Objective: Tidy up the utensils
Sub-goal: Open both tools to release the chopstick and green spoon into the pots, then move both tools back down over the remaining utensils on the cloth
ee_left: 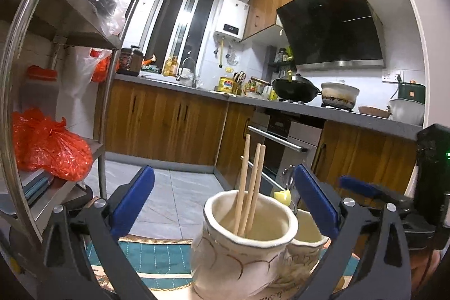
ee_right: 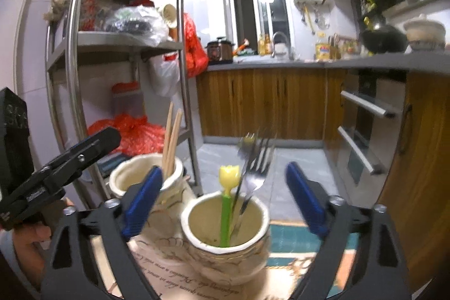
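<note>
We work from left to right. The left tool (ee_left: 225,211) stands with its jaws spread wide and grips nothing; the left holder (ee_left: 247,241) sits between its blue pads without contact. Three chopsticks (ee_left: 250,184) stand in this holder, leaning toward 12 o'clock. The right tool (ee_right: 222,203) is likewise spread wide and empty, with the right holder (ee_right: 225,232) between its pads. That holder contains a fork (ee_right: 253,173), tines up and blurred, and a green pen with a yellow tulip top (ee_right: 227,201). Both holders stand touching each other on a patterned mat (ee_right: 292,235) laid over the bench.

We judge the step in hand to be the release and withdrawal after the utensils are placed. To do it well, we keep both tools fully spread, draw each straight back toward 6 o'clock, and avoid brushing the holder rims or the upright utensils, since the chopsticks and fork lean loosely and could tip.

The left wrist view shows the chopstick holder's interior and the stove with its wok (ee_left: 295,89) at 2 o'clock; of the pen it shows only the yellow top, and the fork only in part. The right wrist view shows the fork and pen in full, the steel shelf rack (ee_right: 118,44) at 10 o'clock, and the person's hand (ee_right: 25,243) holding the left tool.
</note>
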Motion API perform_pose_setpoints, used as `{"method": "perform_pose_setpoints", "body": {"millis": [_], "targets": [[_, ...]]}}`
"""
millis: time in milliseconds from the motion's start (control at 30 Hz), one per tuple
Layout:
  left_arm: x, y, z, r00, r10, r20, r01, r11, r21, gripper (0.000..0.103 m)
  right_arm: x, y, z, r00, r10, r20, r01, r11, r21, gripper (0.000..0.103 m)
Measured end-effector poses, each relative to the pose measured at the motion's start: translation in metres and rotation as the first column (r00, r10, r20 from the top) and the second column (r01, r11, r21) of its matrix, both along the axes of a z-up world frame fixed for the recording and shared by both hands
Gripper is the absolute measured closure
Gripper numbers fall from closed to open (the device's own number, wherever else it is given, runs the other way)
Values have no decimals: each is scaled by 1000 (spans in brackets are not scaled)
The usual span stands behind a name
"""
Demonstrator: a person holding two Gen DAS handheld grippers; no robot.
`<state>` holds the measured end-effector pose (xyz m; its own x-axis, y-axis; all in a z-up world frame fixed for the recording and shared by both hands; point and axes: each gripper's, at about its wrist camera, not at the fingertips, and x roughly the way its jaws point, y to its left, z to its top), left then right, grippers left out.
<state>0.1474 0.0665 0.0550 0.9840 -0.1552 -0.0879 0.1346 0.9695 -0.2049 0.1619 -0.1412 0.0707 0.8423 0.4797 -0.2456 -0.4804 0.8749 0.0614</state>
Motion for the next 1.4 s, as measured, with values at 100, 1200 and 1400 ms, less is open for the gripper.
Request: {"method": "perform_pose_setpoints", "body": {"millis": [100,1200,1400], "targets": [[0,-3,6,1000,6,-29,-6,1000,20,5,-10,-5,15,999,-24,43,26,999,-29,5],[-102,-84,-13,956,-79,-283,128,979,158,5,-77,-115,-36,959,-204,-198,208,978,1,5],[-94,-113,-42,901,-151,-407,227,963,146,5,-77,-124,-46,948,-216,-232,216,976,-24,5]]}}
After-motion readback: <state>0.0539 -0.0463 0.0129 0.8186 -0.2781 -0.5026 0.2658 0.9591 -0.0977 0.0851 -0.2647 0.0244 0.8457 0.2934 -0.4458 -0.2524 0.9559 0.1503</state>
